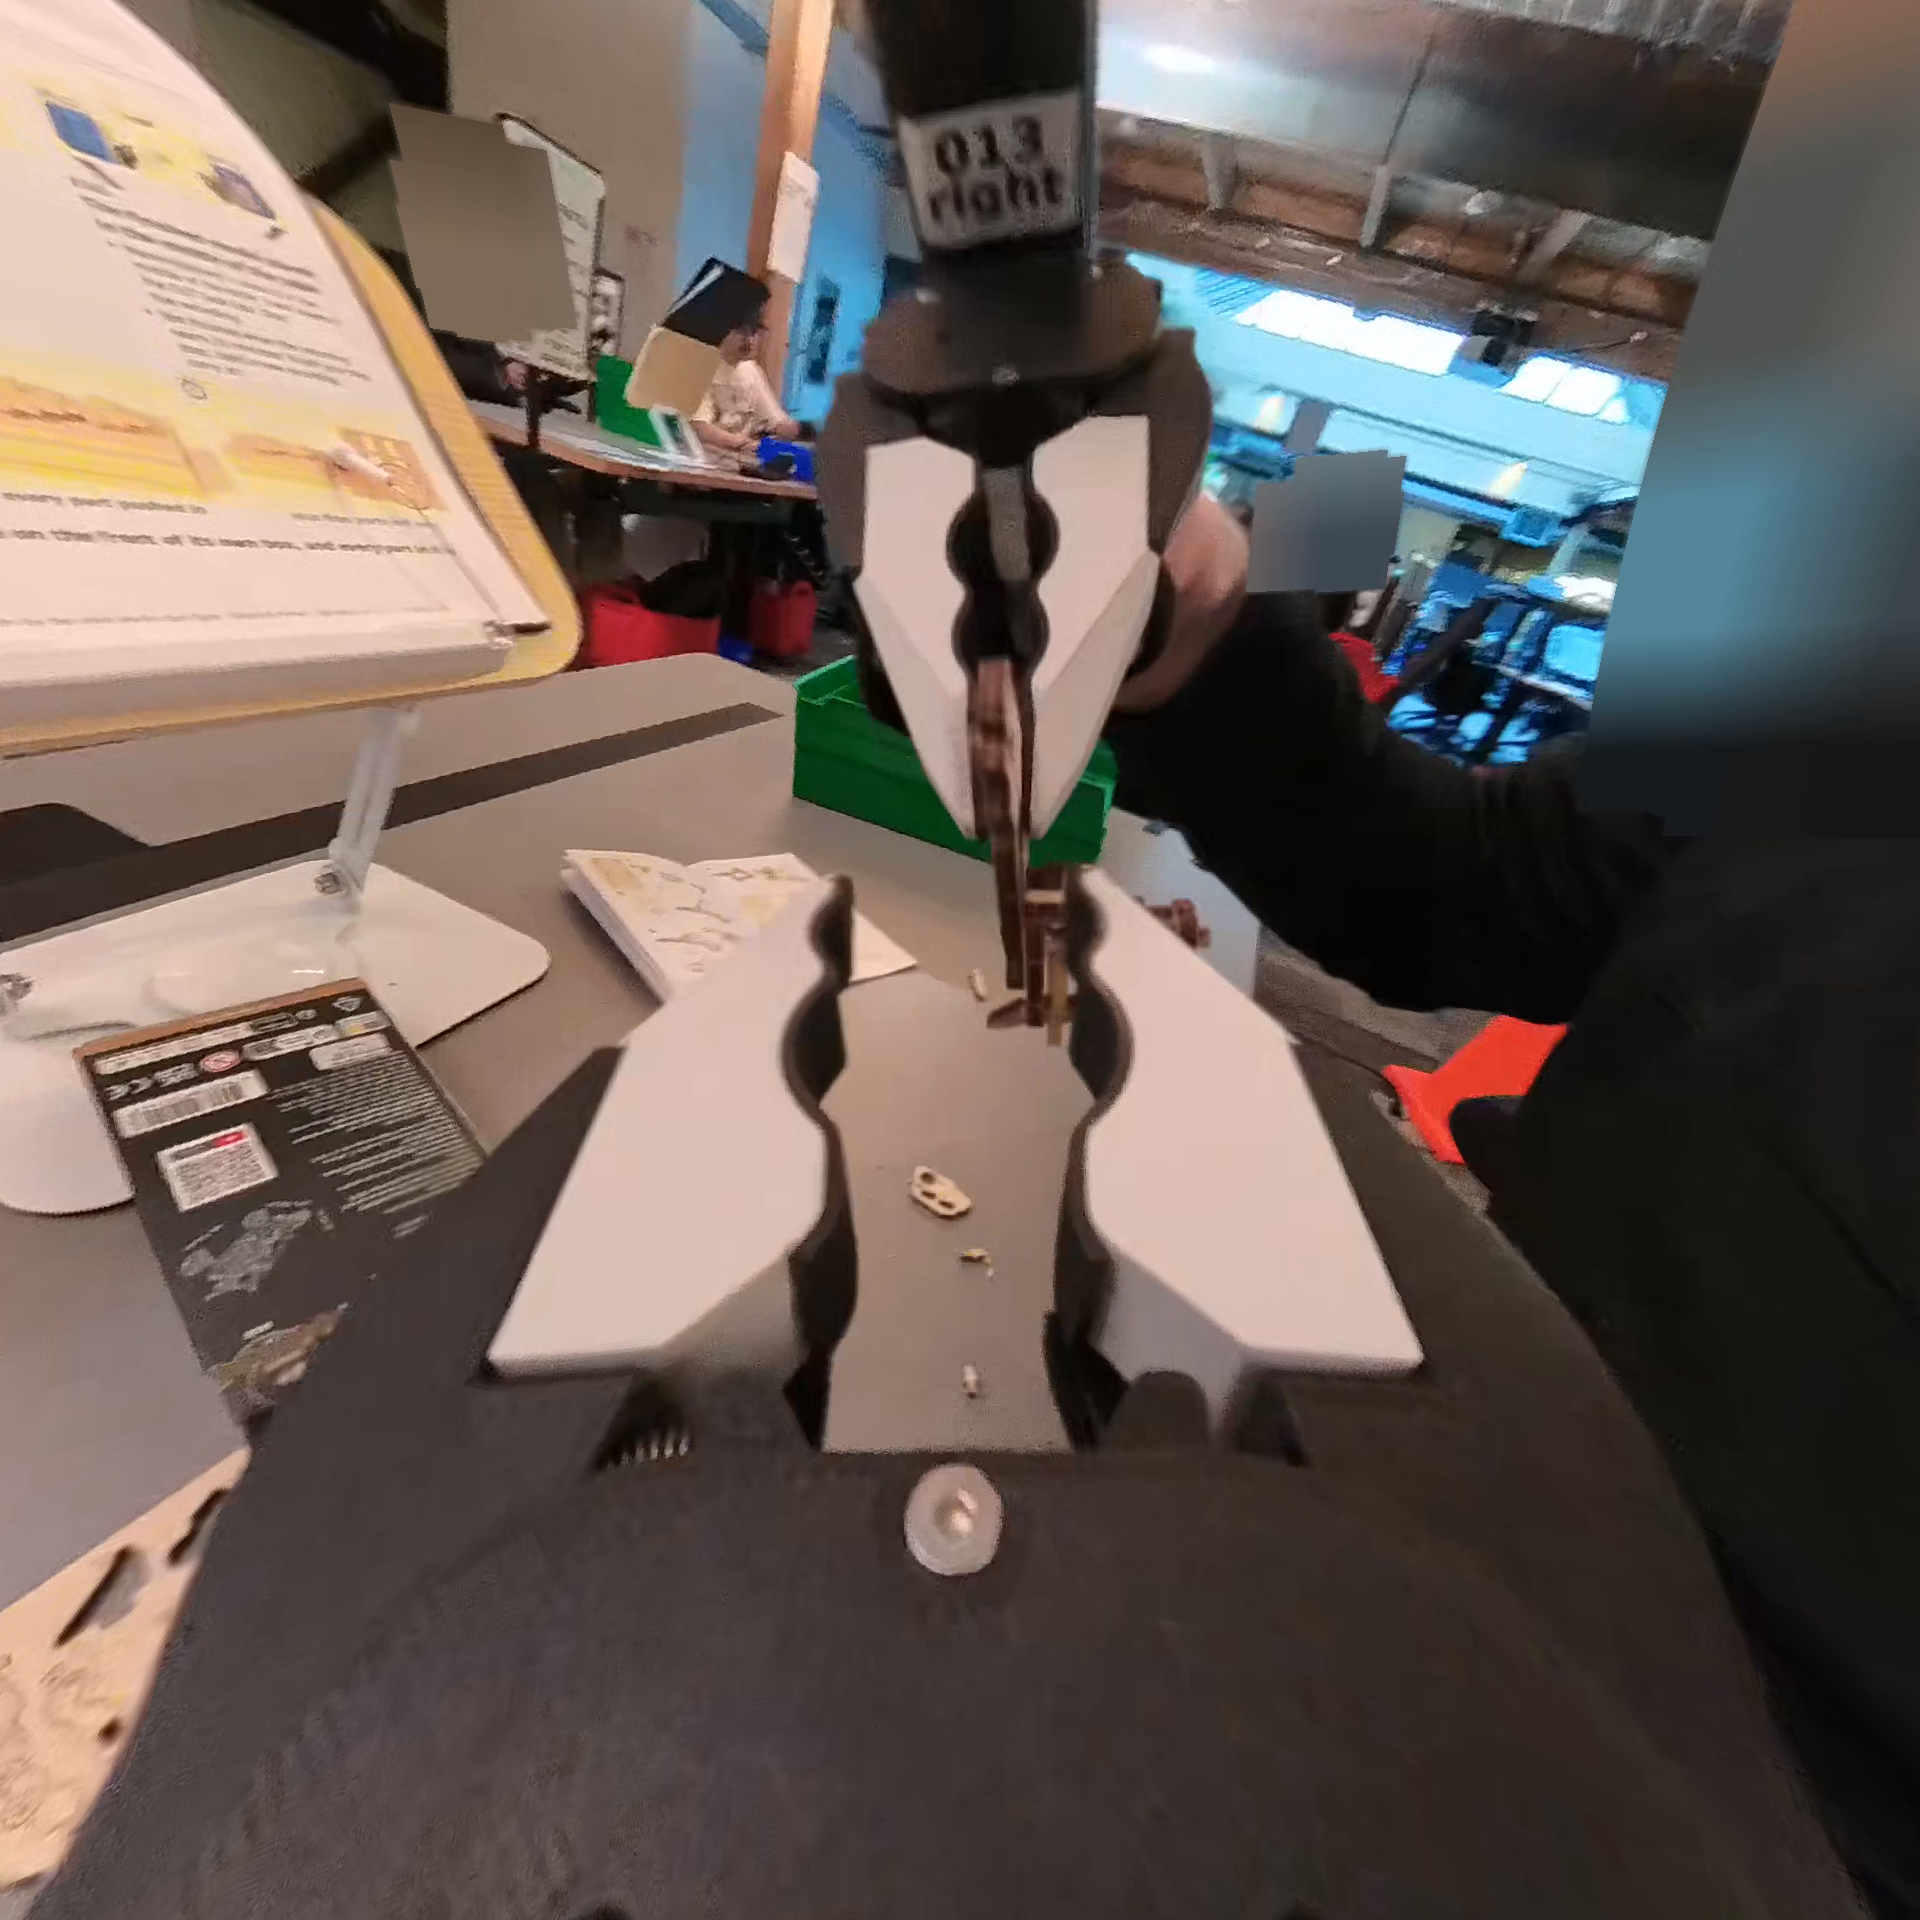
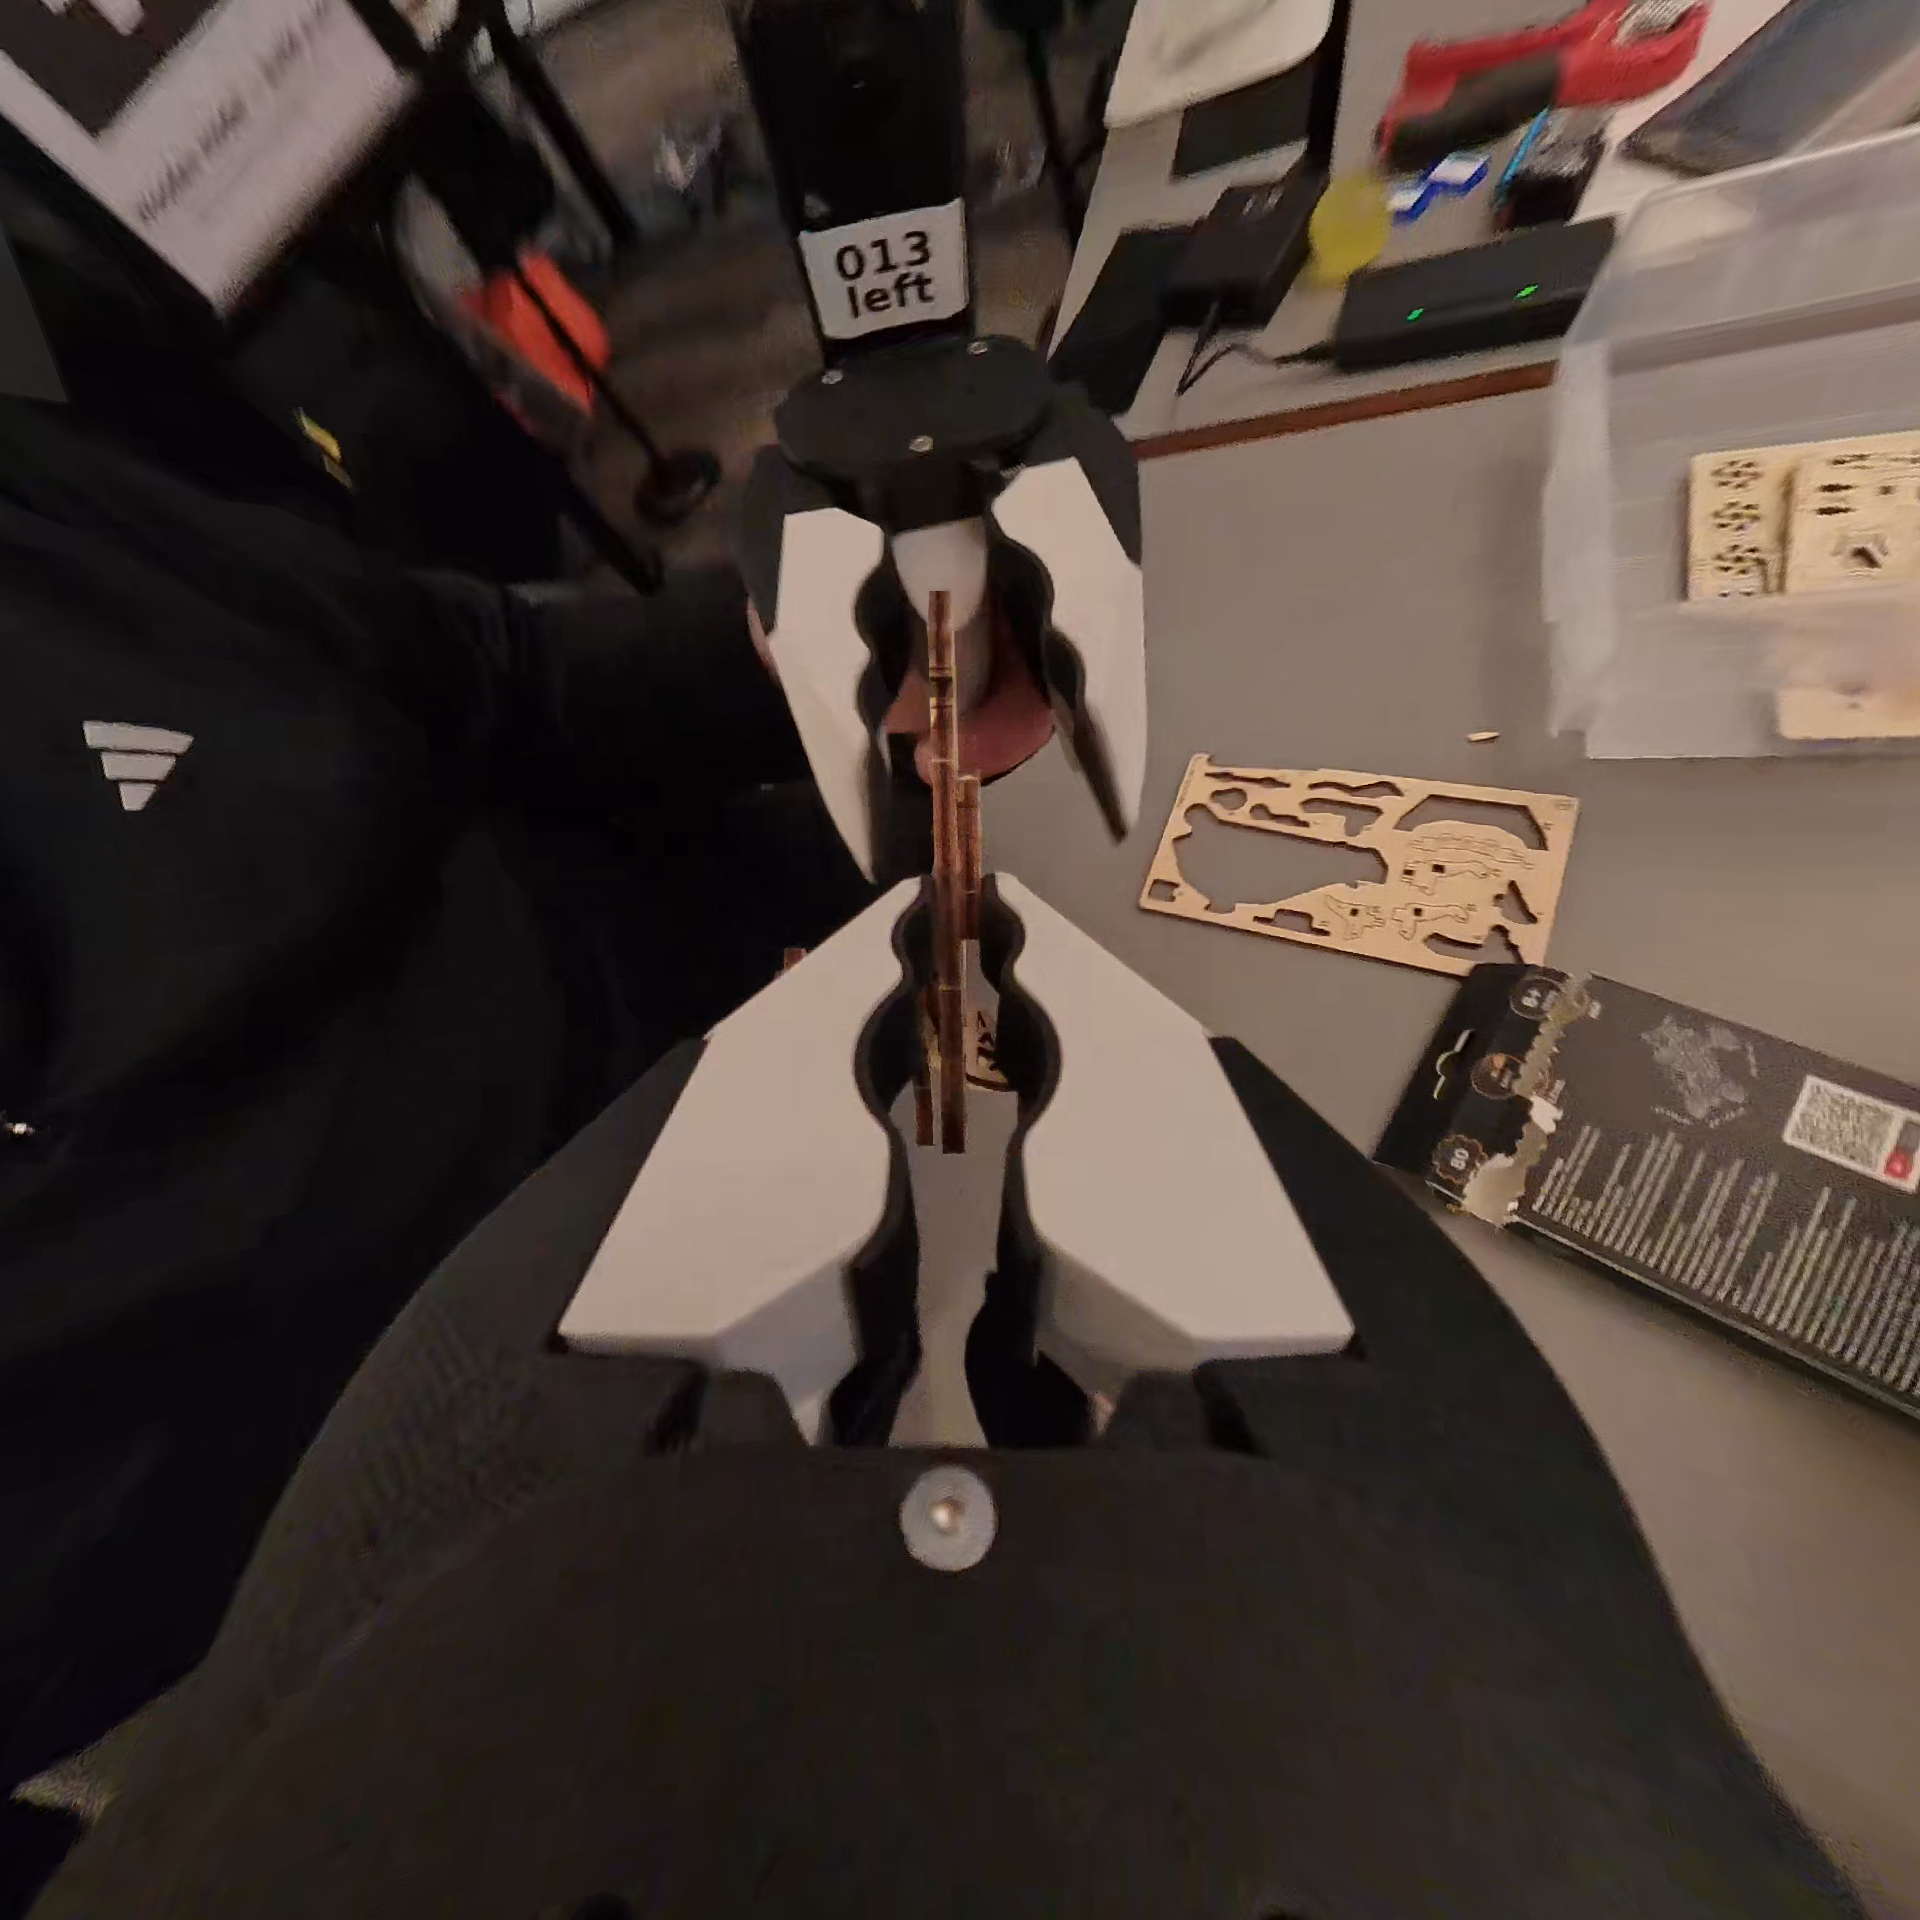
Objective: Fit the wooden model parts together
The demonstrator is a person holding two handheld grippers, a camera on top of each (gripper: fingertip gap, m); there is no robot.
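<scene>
My right gripper (image 2: 951, 883) is shut on a thin brown wooden model assembly (image 2: 940, 727), held edge-on between its white fingers. In the left wrist view the right gripper (image 1: 1006, 821) comes down from above, and the assembly (image 1: 1023, 956) hangs from it to just above the grey table. My left gripper (image 1: 961, 904) is open and empty; the assembly's lower end is beside its right fingertip (image 1: 1086, 914). In the right wrist view the left gripper (image 2: 992, 842) faces mine with the assembly between its spread fingers. A small pale wooden part (image 1: 940, 1191) and some tiny bits lie on the table.
An instruction book on a stand (image 1: 239, 364), a black package (image 1: 281, 1132), a folded leaflet (image 1: 686, 904) and a green bin (image 1: 862, 758) are around the work spot. A punched wooden sheet (image 2: 1351, 873) and a clear plastic box (image 2: 1745, 416) lie to the right. Less than 4 cm separates the two grippers' tips. Left tips and right tips are each some 30 cm from the black package (image 1: 281, 1132). My right wrist view (image 2: 1868, 1194) looks at it from another angle.
</scene>
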